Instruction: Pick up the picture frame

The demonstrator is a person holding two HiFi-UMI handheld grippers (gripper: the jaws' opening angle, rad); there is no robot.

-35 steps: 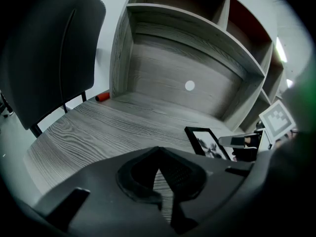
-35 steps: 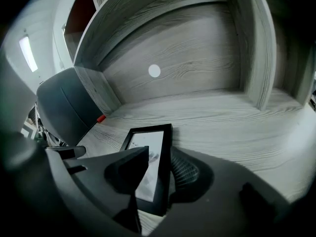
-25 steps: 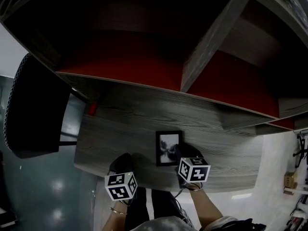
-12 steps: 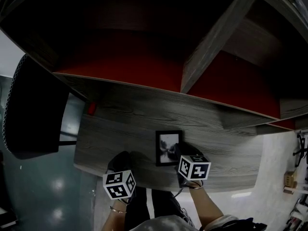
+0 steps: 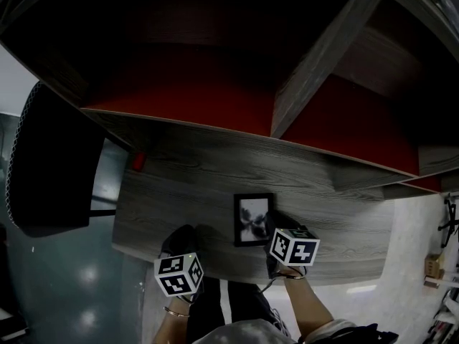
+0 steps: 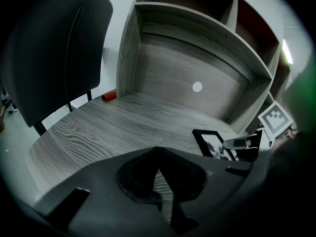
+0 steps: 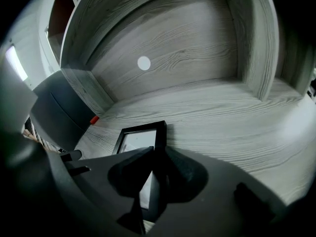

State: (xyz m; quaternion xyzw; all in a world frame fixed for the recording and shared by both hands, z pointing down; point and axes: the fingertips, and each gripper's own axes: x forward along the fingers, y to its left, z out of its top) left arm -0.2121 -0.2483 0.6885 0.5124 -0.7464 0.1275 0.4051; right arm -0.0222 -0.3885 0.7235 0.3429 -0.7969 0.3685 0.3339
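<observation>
A small black picture frame (image 5: 252, 219) with a pale photo lies flat on the grey wooden desk (image 5: 193, 192), near its front edge. My right gripper (image 5: 272, 225) is at the frame's right side. In the right gripper view its jaws are closing, and the frame's (image 7: 140, 137) right rail runs between the pads of my right gripper (image 7: 154, 153), which touch it. My left gripper (image 5: 183, 239) hovers over bare desk left of the frame, holding nothing. In the left gripper view the tips of my left gripper (image 6: 158, 151) meet, and the frame (image 6: 212, 143) lies off to the right.
A dark shelf unit (image 5: 301, 84) with red-lined compartments overhangs the back of the desk. A small red object (image 5: 138, 161) lies at the desk's back left corner. A black chair (image 5: 50, 163) stands left of the desk. The person's legs are below the front edge.
The right gripper's marker cube has rolled a little and shifted slightly to the right. The left gripper and the frame have stayed where they were.
</observation>
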